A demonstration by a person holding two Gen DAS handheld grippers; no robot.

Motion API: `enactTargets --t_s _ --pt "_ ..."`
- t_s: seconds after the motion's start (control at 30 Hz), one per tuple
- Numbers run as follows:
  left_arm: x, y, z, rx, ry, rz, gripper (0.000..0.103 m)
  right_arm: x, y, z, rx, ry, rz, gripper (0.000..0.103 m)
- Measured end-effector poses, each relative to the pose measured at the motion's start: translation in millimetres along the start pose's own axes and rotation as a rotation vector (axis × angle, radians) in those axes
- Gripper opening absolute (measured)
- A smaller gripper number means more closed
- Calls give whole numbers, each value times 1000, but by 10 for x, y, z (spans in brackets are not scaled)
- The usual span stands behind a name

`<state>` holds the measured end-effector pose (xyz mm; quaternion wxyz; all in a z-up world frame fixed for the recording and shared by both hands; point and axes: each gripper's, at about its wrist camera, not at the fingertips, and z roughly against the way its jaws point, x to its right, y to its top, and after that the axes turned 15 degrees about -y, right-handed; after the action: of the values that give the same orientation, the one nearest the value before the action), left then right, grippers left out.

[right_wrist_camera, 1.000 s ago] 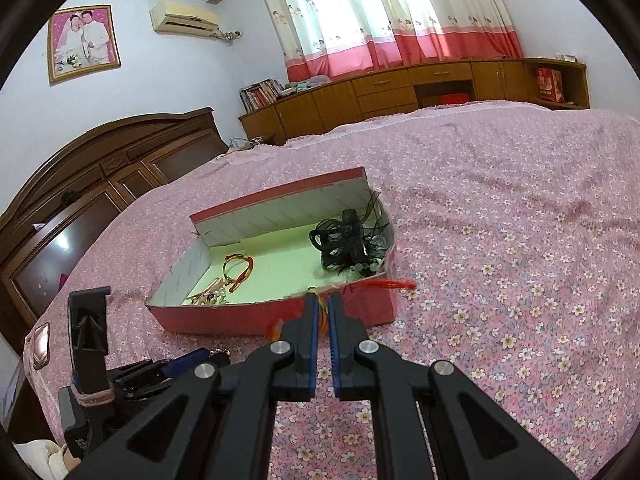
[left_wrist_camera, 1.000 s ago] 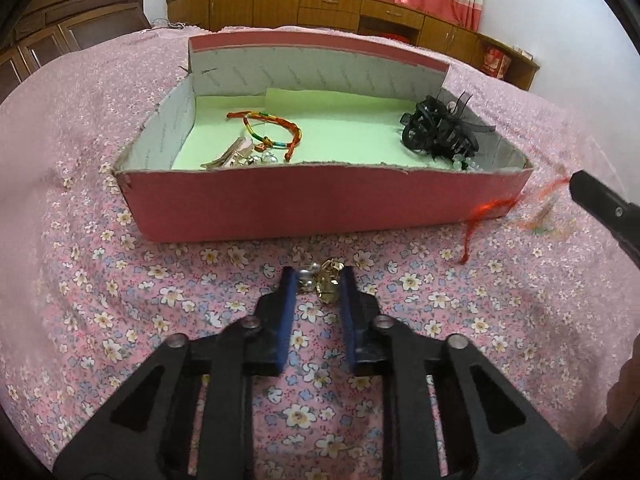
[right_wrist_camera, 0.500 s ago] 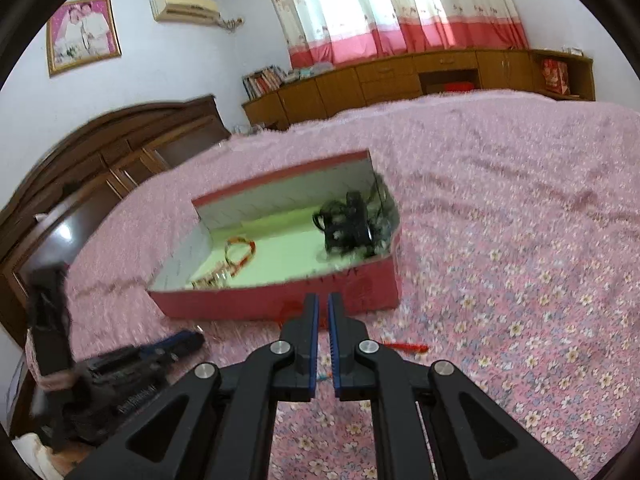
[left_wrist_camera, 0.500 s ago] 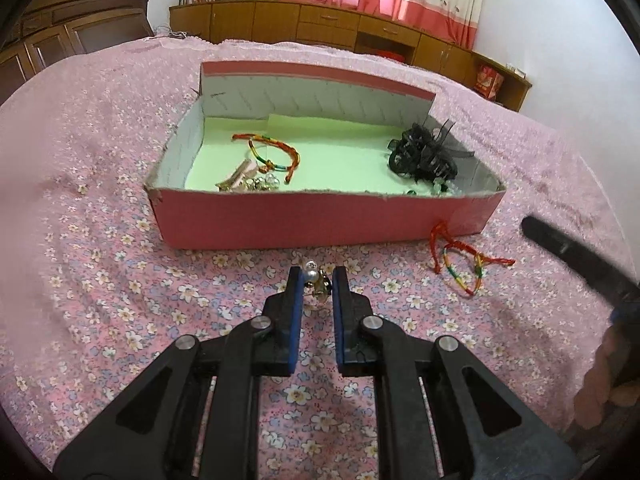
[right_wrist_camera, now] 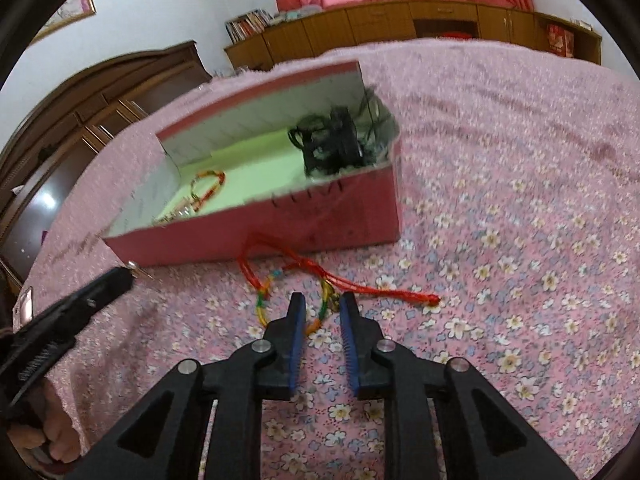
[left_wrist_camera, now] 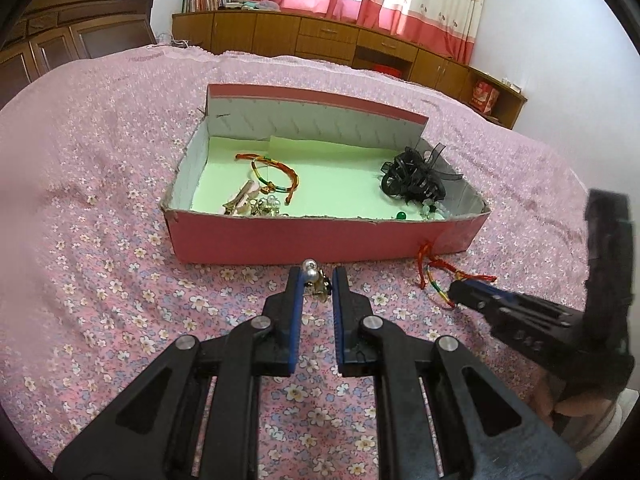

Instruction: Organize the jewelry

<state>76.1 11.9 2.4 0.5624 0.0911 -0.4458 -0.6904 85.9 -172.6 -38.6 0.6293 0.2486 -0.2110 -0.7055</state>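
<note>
The red box [left_wrist_camera: 320, 236] sits open on the flowered bedspread [left_wrist_camera: 100, 240] and serves as the landmark here. Inside it, on the pale green lining, several pieces lie sorted already: a red-and-yellow cord bracelet [left_wrist_camera: 276, 174] toward the left half, a pinkish hair clip [left_wrist_camera: 240, 200] with a small cluster of clear beads in the near left corner, and a black hair claw clip with ribbon [left_wrist_camera: 412, 180] at the right end, with a few green and pale beads just beside it against the near wall.

Two pieces are still outside the box, both in front of its near wall. The left claw [left_wrist_camera: 314, 284] is narrow and pinched on a small silvery pearl earring [left_wrist_camera: 314, 280], held just clear of the bedspread, short of the near wall's middle. The second red cord bracelet [right_wrist_camera: 320, 284] lies on the bedspread near the box's front right corner — one loop nearly touches the wall, and its red tail trails away from the box. The right claw [right_wrist_camera: 322, 308] has just been opening; its jaws stand narrowly apart with a strand of that bracelet between them, and the pads do not appear to press on it, so I judge the bracelet lies loose rather than gripped.

So the job looks well past halfway: several items are in, and what remains is lifting the earring over the near wall and getting the second bracelet regripped and carried in — thin cord on soft fabric may slip or snag.
</note>
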Motion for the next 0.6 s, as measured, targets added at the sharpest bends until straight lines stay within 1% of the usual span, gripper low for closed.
enactTargets --t_s 0.1,0.17,0.27,0.47,0.6 --pt "3 -2 44 4 -2 3 6 5 -6 -51 -19 -5 1 18" --pt "7 -2 65 9 -4 5 6 -4 0 -58 -21 -12 6 8" --pt "20 1 86 14 -4 4 6 -17 5 -56 -20 -16 11 6" --pt "37 3 170 31 -4 0 6 -1 -19 81 9 2 -6 5" --pt "47 5 233 44 -5 -2 6 5 -30 236 46 19 -12 5"
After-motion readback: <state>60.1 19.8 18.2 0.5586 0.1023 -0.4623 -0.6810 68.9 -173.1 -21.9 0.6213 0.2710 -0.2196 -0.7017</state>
